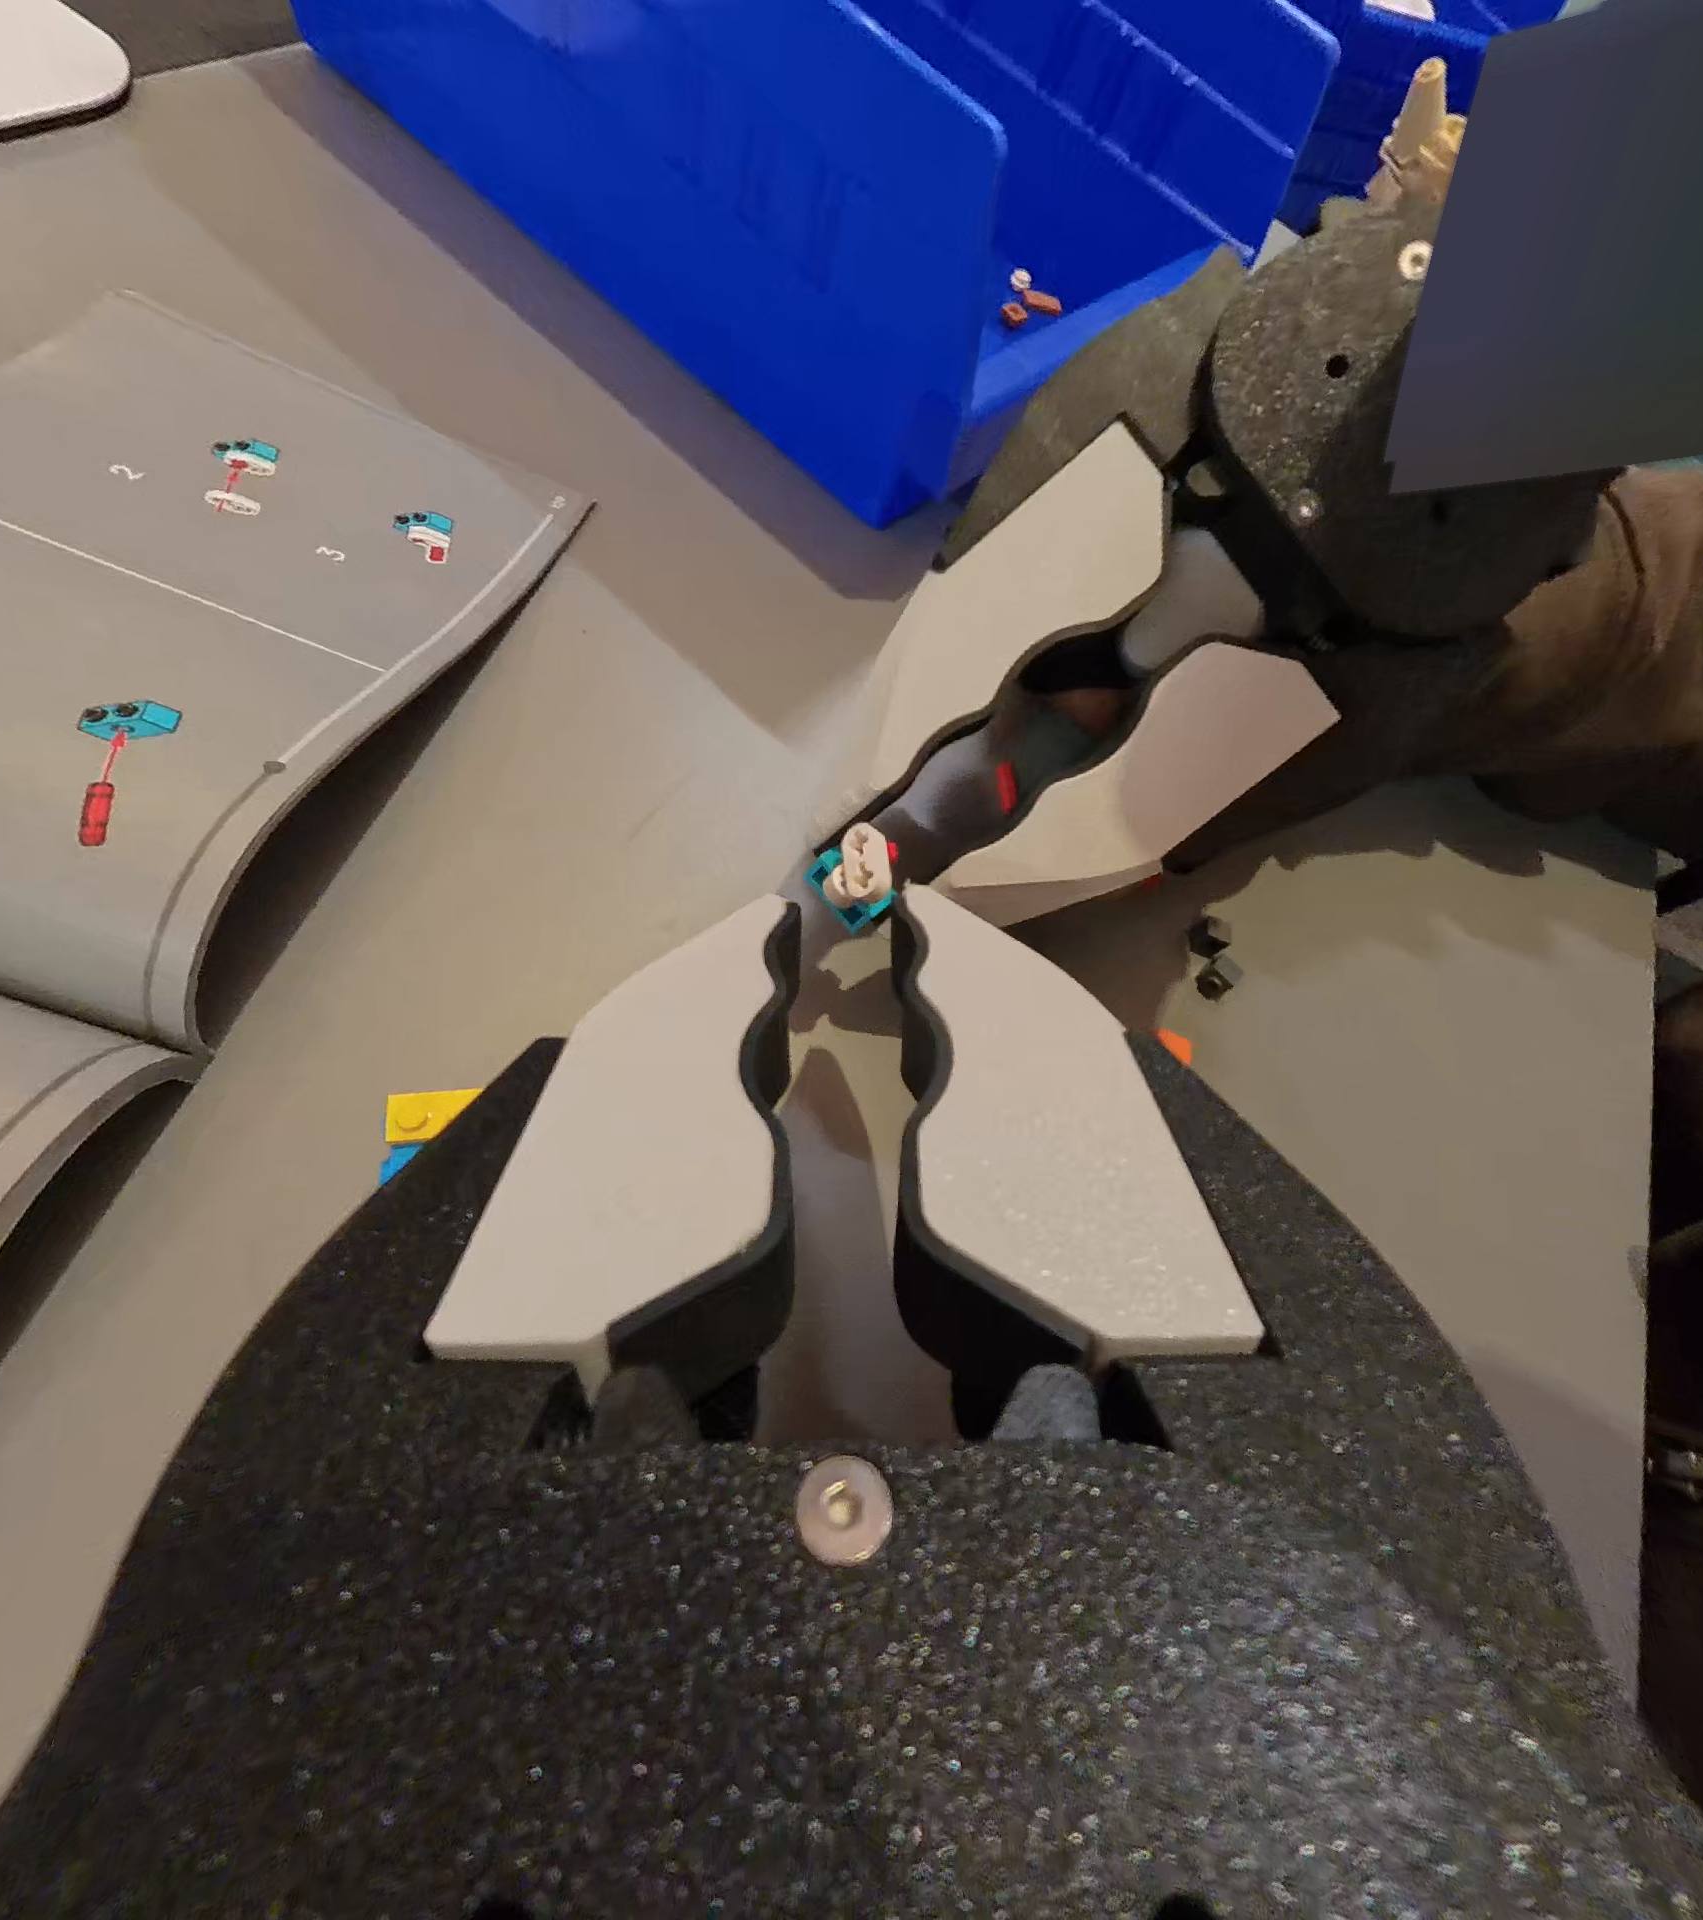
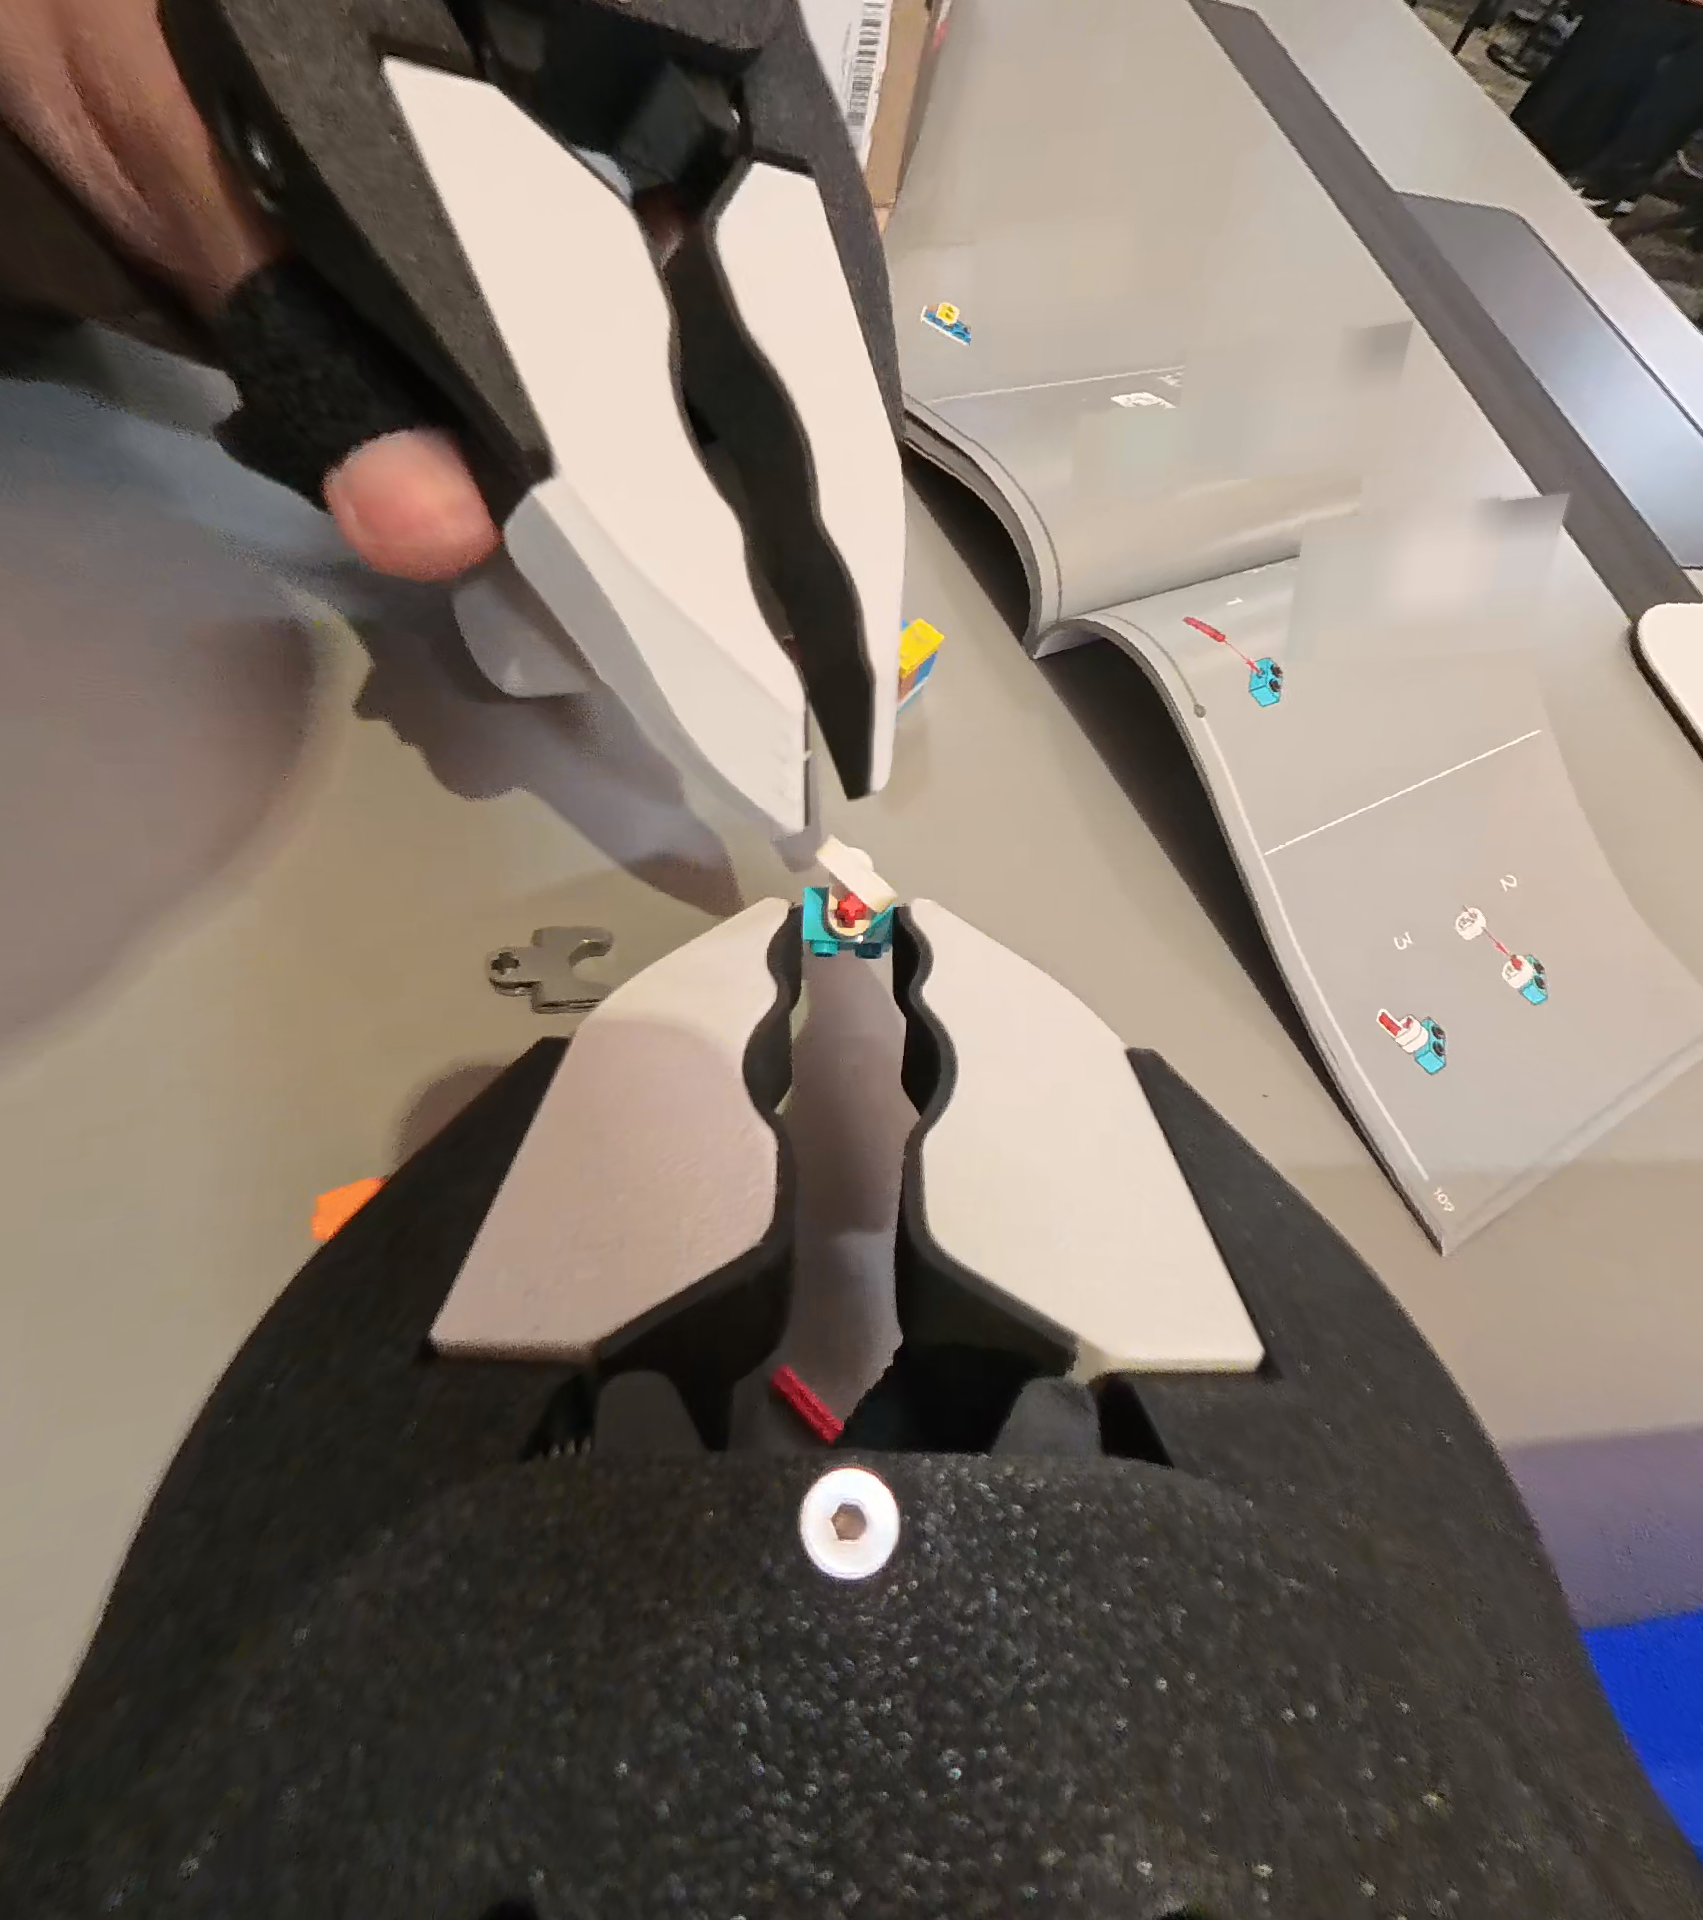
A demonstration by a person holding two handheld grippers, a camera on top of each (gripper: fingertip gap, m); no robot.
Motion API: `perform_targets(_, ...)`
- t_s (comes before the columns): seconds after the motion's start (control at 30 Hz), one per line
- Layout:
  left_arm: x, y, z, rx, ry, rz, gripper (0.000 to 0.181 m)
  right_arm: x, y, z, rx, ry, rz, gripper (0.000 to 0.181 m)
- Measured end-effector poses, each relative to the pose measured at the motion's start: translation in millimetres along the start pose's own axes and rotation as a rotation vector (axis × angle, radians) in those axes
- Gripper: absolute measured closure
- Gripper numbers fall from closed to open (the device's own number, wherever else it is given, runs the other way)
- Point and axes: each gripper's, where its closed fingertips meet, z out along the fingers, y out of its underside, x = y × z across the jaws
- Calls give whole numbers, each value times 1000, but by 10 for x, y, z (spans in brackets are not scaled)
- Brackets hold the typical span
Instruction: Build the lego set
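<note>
My right gripper [image 2: 849, 920] pinches the teal brick [image 2: 847, 930] at its tips, red pin [image 2: 852, 907] facing the left gripper [image 2: 826, 821]. That one, nearly closed, holds the white piece [image 2: 852, 871] on the pin (slightly tilted, I judge).

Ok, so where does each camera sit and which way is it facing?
Left wrist view: on the left gripper, facing the small teal brick with a white piece; right gripper and brown sleeve enter upper right.
Right wrist view: on the right gripper, facing that brick from the opposite side; left gripper and hand above.
Shared: brick, open grey instruction booklet.
</note>
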Motion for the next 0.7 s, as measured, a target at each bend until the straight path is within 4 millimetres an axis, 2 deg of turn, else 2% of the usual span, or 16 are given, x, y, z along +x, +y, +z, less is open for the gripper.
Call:
perform_targets(0.17, -15, -40, 17, 35, -29, -22, 168, 17, 4, 9, -6, 22, -9, 165)
perform_targets(0.5, -17, 8, 91, 20, -73, 18, 171, 24, 2, 9, -5, 33, -15, 165)
perform_targets(0.7, -38, -41, 62, 25, -140, 160, 169, 14, 1, 11, -5, 27, -16, 165)
